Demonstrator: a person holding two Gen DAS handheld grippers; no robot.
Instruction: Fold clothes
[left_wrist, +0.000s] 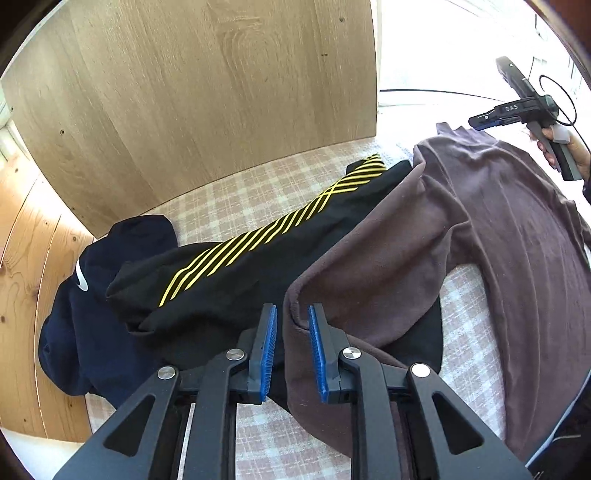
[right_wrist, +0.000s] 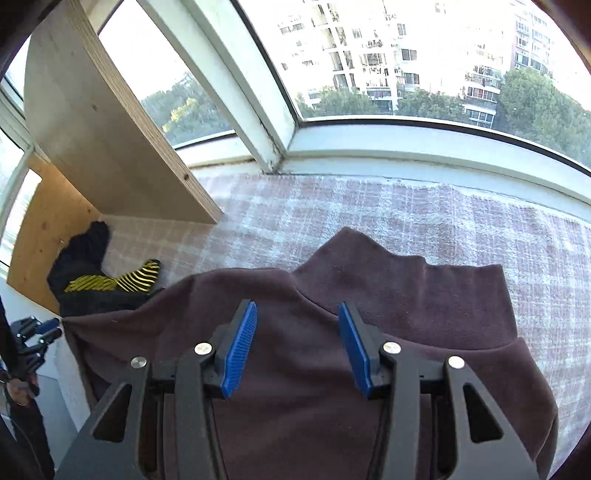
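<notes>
Checked blanket (right_wrist: 369, 210) covers the window-side surface. Brown sweater (left_wrist: 517, 236) lies spread on it, collar toward the window. Left gripper (left_wrist: 291, 317) part-open at its sleeve end, gripping nothing; right gripper (right_wrist: 297, 315) wide over the collar (empty). Black-and-yellow garment (left_wrist: 258, 254) and navy top (left_wrist: 85, 302) bunched by the wooden panel (left_wrist: 192, 92).

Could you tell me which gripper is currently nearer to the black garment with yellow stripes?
Left. The left gripper hovers open right at the black garment with yellow stripes. The right gripper hangs open over the brown shirt, well away from it.
</notes>
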